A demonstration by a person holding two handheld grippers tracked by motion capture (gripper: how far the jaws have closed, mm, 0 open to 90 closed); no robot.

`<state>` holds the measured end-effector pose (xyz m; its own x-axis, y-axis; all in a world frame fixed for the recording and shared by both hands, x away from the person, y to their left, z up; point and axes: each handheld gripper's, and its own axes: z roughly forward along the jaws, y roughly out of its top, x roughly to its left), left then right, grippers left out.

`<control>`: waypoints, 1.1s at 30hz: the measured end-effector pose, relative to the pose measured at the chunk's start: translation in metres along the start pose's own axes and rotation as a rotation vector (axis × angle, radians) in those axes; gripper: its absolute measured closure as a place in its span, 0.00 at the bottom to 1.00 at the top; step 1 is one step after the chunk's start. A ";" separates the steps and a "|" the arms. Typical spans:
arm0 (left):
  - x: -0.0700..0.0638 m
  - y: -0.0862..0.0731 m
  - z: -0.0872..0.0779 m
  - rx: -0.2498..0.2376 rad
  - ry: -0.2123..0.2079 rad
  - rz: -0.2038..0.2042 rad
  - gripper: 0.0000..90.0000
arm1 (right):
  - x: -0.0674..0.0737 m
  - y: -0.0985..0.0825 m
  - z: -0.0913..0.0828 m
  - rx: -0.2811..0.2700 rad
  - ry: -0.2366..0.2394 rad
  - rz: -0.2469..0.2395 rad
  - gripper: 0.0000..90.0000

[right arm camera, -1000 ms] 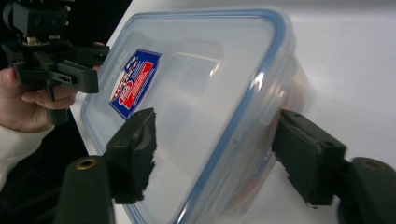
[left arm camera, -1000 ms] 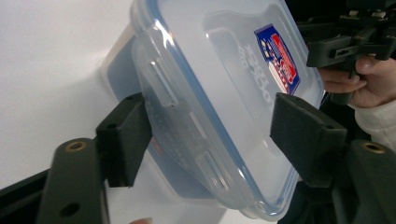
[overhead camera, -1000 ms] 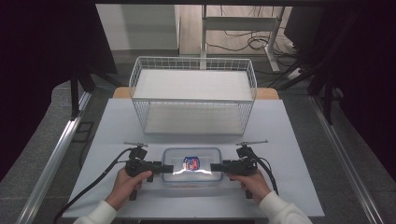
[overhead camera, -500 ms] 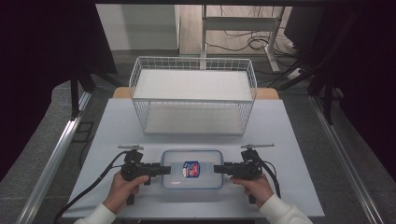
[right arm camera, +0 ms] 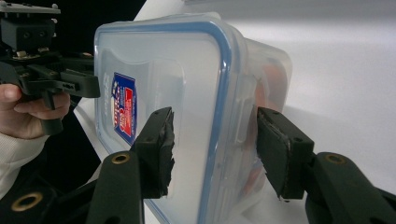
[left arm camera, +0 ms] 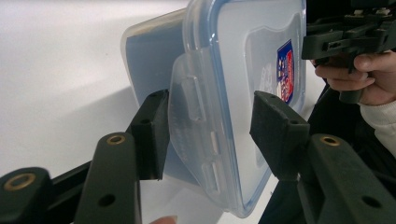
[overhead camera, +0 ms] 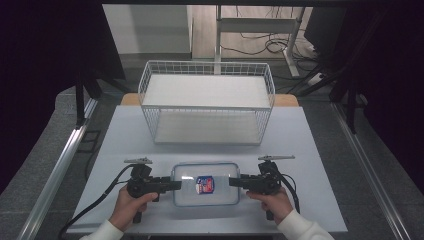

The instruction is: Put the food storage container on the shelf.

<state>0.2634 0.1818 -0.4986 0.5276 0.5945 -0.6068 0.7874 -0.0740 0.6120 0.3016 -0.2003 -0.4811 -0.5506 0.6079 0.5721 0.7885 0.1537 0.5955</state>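
Observation:
A clear plastic box [overhead camera: 222, 172] with a blue-rimmed lid and a red-and-blue label [overhead camera: 205, 184] lies flat near the table's front edge. My left gripper [overhead camera: 177, 184] is at its left end, open, its jaws standing on either side of the lid's side flap [left arm camera: 196, 121]. My right gripper [overhead camera: 232, 182] is at the opposite end, open too, one jaw over the lid and the other beside the box wall [right arm camera: 271, 70]. In the left gripper view [left arm camera: 212, 133] the right gripper [left arm camera: 345, 37] shows beyond the box [left arm camera: 233, 56]. The right gripper view [right arm camera: 212, 149] likewise shows the left gripper [right arm camera: 60, 84] past the box [right arm camera: 177, 70].
A white wire basket [overhead camera: 207, 107] stands at the back middle of the white table [overhead camera: 310, 150], with nothing in it. Metal rails run along both sides of the table. Black cables trail from both grippers toward the front edge.
The box and both grippers sit slightly nearer the table's front edge than a second ago. The bright glare on the lid has faded.

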 end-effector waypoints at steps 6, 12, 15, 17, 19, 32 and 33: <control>-0.002 0.001 0.000 0.002 0.014 0.015 0.54 | 0.002 0.001 -0.001 -0.004 -0.009 -0.012 0.53; -0.003 0.003 -0.001 -0.003 0.016 0.017 0.54 | 0.003 0.002 -0.003 -0.013 -0.009 -0.017 0.54; -0.004 0.005 -0.001 -0.010 0.014 0.019 0.54 | 0.005 0.003 -0.004 -0.024 -0.009 -0.025 0.54; -0.004 0.006 -0.002 -0.013 0.013 0.024 0.54 | 0.006 0.004 -0.006 -0.031 -0.009 -0.031 0.54; -0.005 0.008 -0.002 -0.014 0.014 0.029 0.54 | 0.007 0.005 -0.007 -0.037 -0.012 -0.040 0.54; 0.006 0.023 0.002 -0.022 0.011 0.038 0.54 | 0.001 0.018 -0.003 -0.045 -0.025 -0.053 0.54; 0.007 0.025 0.003 -0.021 0.013 0.041 0.54 | 0.000 0.019 -0.002 -0.043 -0.024 -0.051 0.54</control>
<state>0.2879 0.1820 -0.4889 0.5549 0.6017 -0.5745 0.7582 -0.0815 0.6470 0.3167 -0.1988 -0.4689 -0.5830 0.6183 0.5271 0.7466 0.1518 0.6477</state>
